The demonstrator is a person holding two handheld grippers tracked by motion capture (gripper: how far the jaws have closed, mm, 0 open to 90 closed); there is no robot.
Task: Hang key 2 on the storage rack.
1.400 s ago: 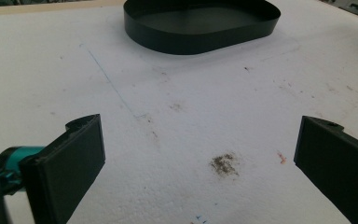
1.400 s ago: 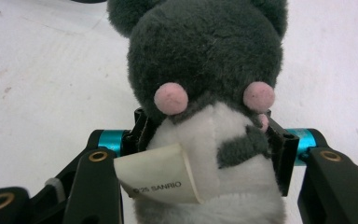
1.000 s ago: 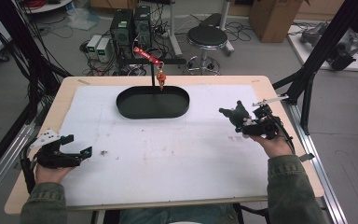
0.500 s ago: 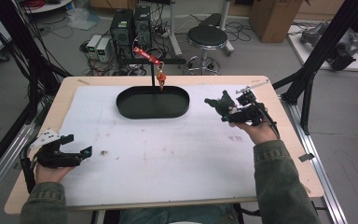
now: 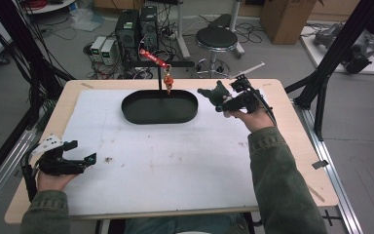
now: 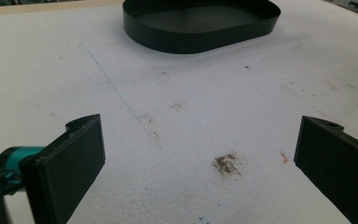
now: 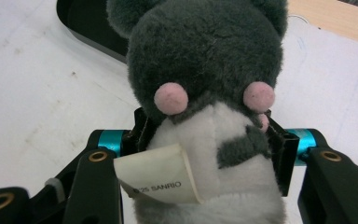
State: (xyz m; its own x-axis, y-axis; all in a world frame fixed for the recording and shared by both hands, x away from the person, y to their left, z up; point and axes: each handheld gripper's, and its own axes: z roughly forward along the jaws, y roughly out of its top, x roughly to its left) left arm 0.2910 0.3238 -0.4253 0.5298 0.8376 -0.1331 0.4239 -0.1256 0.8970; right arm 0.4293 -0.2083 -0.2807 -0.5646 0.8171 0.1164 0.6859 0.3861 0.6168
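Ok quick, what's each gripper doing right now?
Left gripper: open, holding nothing, low over the white table.
Right gripper: shut on the grey plush toy, beside the black tray.

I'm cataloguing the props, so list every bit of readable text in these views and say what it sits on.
"25 SANRIO": on the cream fabric tag sewn to the grey plush toy clamped in the right gripper; a mark before the digits is cut off by the tag's fold.
Red strap behind the black tray: any print is too small to read.

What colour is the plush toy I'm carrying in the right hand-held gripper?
Dark grey with a white belly and pink cheeks; the plush toy shows best in the right gripper view.
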